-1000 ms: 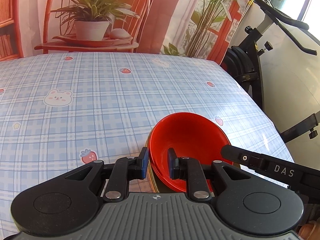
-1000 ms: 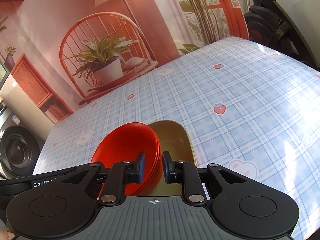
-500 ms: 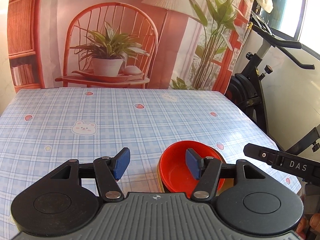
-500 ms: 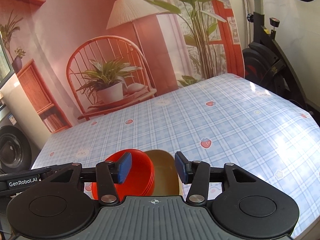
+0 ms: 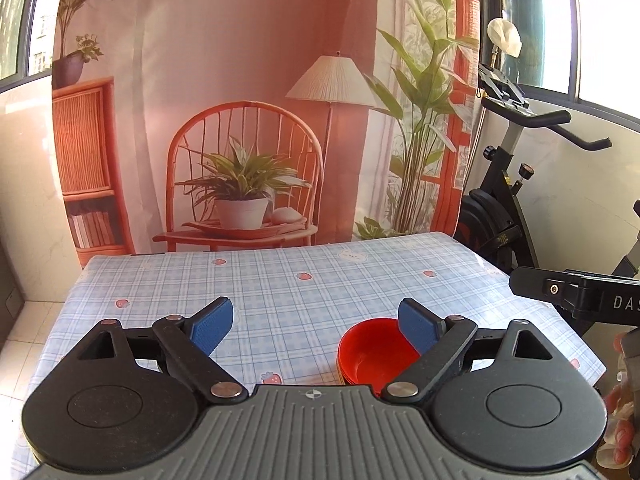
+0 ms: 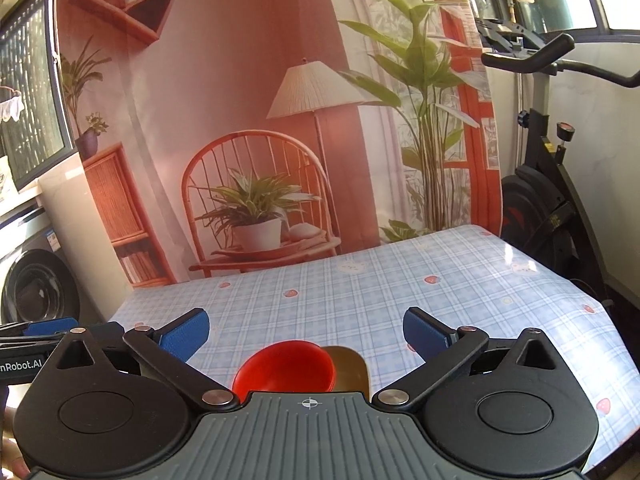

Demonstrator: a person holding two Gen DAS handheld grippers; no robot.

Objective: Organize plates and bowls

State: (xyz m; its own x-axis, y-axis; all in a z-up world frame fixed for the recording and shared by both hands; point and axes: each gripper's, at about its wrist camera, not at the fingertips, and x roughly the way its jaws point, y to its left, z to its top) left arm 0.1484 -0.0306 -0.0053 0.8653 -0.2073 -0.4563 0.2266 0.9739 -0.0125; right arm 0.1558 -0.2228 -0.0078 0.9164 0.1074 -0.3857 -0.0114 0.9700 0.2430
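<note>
Now both grippers (image 5: 316, 320) (image 6: 306, 330) just opened wide, empty; red bowls (image 5: 370, 354) below jaws on table (image 5: 280, 292).

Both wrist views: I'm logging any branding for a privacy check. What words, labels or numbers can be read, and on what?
"DAS" (cut off by the frame edge): white letters on the right gripper's black body, seen in the left wrist view.
"nRobot.AI" (start cut off): white letters on the left gripper's black body, seen in the right wrist view.
Yellow mark on the exercise bike: too small to read.
</note>
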